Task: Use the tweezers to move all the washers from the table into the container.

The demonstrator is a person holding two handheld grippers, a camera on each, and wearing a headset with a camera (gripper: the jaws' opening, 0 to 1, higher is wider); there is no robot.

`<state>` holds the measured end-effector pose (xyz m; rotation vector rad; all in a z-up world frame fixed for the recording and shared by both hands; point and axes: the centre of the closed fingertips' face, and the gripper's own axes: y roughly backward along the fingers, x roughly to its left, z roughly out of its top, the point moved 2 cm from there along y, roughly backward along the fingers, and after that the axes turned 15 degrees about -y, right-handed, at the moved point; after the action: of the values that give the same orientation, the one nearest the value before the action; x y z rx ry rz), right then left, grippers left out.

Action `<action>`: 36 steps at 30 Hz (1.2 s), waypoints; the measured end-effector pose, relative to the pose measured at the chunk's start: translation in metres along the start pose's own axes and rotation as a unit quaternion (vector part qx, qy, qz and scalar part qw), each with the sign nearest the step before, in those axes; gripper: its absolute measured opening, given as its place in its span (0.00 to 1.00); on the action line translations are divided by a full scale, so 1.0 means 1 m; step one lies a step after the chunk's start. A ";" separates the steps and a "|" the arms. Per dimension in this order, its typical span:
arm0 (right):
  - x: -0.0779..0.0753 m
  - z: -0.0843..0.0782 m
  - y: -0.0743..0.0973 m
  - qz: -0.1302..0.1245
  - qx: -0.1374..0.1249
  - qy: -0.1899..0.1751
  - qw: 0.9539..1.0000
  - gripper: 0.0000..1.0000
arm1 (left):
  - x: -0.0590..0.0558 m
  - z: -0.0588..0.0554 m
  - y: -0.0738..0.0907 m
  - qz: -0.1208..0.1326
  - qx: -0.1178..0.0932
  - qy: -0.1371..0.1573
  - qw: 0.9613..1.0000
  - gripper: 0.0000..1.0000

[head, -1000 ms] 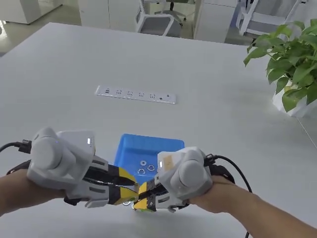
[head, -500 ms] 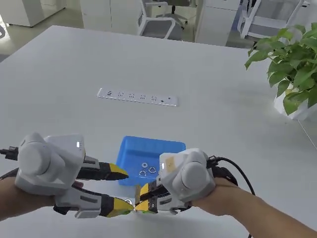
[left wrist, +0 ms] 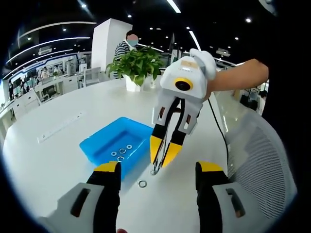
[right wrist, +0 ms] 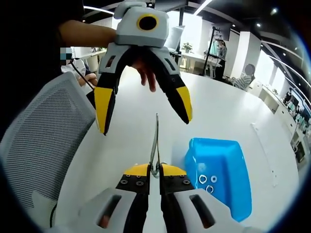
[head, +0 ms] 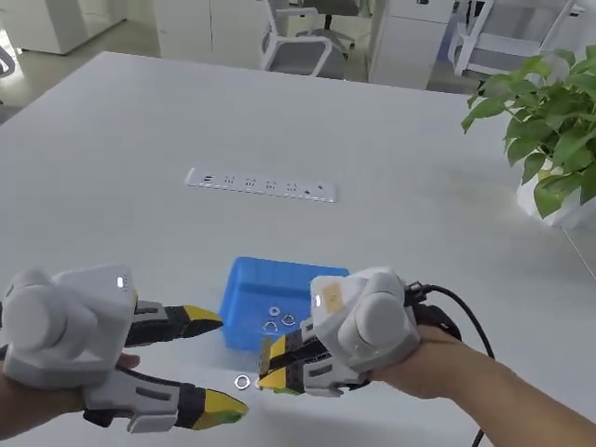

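left gripper [head: 219,361] has backed off, jaws wide, leaving right gripper [head: 268,365] clamped on tweezers [right wrist: 155,136] to reach the table washer [head: 242,382].

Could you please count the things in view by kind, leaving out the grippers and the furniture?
washers in plain view: 4
container: 1
tweezers: 1
power strip: 1
plant: 1
total: 8
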<state>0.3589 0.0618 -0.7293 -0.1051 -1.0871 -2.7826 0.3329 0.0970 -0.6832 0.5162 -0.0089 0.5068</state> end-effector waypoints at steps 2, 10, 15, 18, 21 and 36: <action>0.000 0.002 0.003 0.000 0.000 0.002 1.000 0.07 | -0.001 0.000 0.001 0.004 -0.002 0.005 1.000 0.74; -0.006 0.014 0.023 -0.004 -0.003 0.011 1.000 0.07 | -0.002 -0.001 0.004 0.012 0.001 0.008 1.000 0.80; -0.010 0.021 0.033 -0.006 -0.011 0.009 1.000 0.07 | 0.000 -0.001 0.008 0.021 0.000 0.009 1.000 0.84; -0.013 0.023 0.037 -0.007 -0.015 0.005 1.000 0.07 | 0.002 -0.002 0.010 0.027 0.002 0.013 1.000 0.87; -0.016 0.026 0.040 -0.009 -0.017 0.006 1.000 0.07 | 0.003 -0.004 0.012 0.030 0.003 0.021 0.999 0.90; -0.045 0.022 0.052 -0.034 -0.021 0.008 0.999 0.07 | 0.008 -0.004 0.014 0.044 0.001 0.021 0.999 0.99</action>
<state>0.4120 0.0445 -0.6842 -0.0515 -1.0481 -2.8626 0.3328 0.1132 -0.6785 0.5090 0.0103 0.6037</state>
